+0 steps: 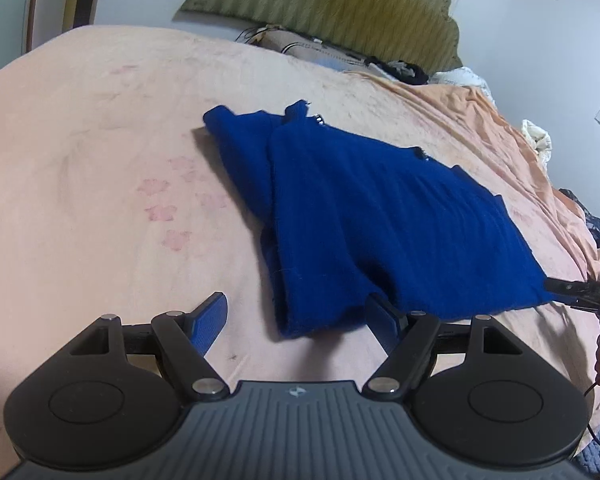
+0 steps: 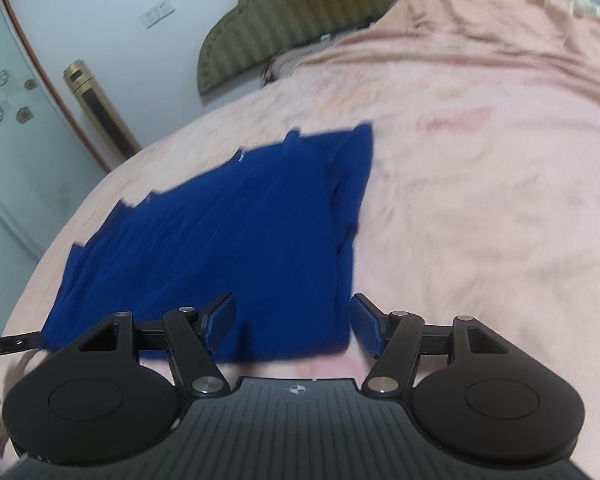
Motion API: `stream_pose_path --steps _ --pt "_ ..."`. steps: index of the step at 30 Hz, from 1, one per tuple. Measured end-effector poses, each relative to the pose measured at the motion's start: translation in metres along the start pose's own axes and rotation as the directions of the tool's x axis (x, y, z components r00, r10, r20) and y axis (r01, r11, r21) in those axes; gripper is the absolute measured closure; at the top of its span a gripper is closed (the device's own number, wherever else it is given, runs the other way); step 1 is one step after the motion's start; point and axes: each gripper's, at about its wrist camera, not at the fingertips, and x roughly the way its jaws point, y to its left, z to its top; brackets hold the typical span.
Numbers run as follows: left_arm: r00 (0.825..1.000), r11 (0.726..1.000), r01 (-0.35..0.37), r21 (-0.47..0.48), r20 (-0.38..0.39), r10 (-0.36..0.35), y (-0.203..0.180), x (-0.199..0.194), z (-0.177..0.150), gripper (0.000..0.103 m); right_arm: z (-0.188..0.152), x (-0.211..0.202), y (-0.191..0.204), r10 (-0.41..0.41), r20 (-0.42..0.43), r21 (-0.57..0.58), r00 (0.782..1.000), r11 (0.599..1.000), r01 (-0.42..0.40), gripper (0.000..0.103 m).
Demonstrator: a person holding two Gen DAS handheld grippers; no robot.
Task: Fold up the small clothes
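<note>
**Both claws open above a folded blue knit on the bed**

The left claw [image 1: 296, 316] has its jaws spread wide with nothing between the blue pads; its right finger [image 1: 382, 322] overlaps the near edge of the garment in the view, though whether it touches the cloth cannot be told. The right claw [image 2: 294, 322] is likewise spread wide and grips nothing, its left pad [image 2: 220, 320] showing over the garment's near edge and its right pad just off the corner.

Ahead of both lies the deep blue ribbed knit garment [image 1: 380, 216], folded over on itself into a rough rectangle, one narrower layer sticking out along its side. It lies flat on the pale pink bed cover with faint flower prints [image 1: 100, 160]. The right wrist view is blurred, so fine detail of the knit [image 2: 220, 240] is lost there.

Beyond the bed stand an olive-green padded headboard with scalloped edge [image 1: 340, 4] and a white wall. A tall gold column-shaped appliance [image 2: 100, 108] stands in the corner beside a frosted glass door.
</note>
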Motion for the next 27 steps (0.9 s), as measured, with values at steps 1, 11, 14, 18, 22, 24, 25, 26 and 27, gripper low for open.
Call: stream_pose_path --steps 1,11,14,18,22,24,25,26,27 --pt "1.0 1.0 0.011 -0.002 -0.002 -0.011 -0.001 0.001 0.0 0.028 -0.003 0.001 0.002 -0.003 -0.004 -0.008 1.0 1.0 0.003 0.036" --pt "0.999 0.995 0.017 0.1 0.029 -0.02 -0.019 -0.014 -0.004 0.097 -0.007 -0.004 0.011 -0.128 0.083 -0.062 0.988 0.989 0.133 0.091" --pt "0.997 0.994 -0.025 0.109 0.072 0.017 -0.018 -0.032 0.003 0.097 -0.003 -0.014 0.016 -0.169 0.134 -0.099 0.977 0.978 0.183 0.092" --pt "0.998 0.987 -0.044 0.154 0.054 0.036 -0.018 -0.04 0.003 0.097 0.005 -0.023 0.019 -0.206 0.17 -0.132 0.964 0.964 0.229 0.096" --pt "0.994 0.979 -0.079 0.187 -0.055 0.091 -0.016 -0.018 -0.011 0.098 0.004 -0.016 0.012 -0.225 0.124 -0.141 0.966 0.96 0.242 0.096" --pt "0.993 0.98 -0.087 0.177 -0.061 0.099 -0.011 -0.019 -0.014 0.098 0.0 -0.008 0.012 -0.25 0.092 -0.169 0.964 0.95 0.262 0.095" --pt "0.993 0.981 -0.093 0.171 -0.052 0.103 -0.008 -0.022 -0.014 0.098 -0.001 -0.006 0.013 -0.268 0.089 -0.184 0.959 0.942 0.28 0.087" --pt "0.992 0.98 -0.111 0.167 -0.038 0.119 -0.007 -0.027 -0.012 0.097 -0.001 -0.008 0.015 -0.288 0.102 -0.19 0.952 0.934 0.303 0.083" --pt "0.991 0.977 -0.129 0.17 -0.02 0.135 -0.008 -0.033 -0.009 0.096 -0.001 -0.01 0.017 -0.296 0.117 -0.19 0.948 0.93 0.314 0.078"
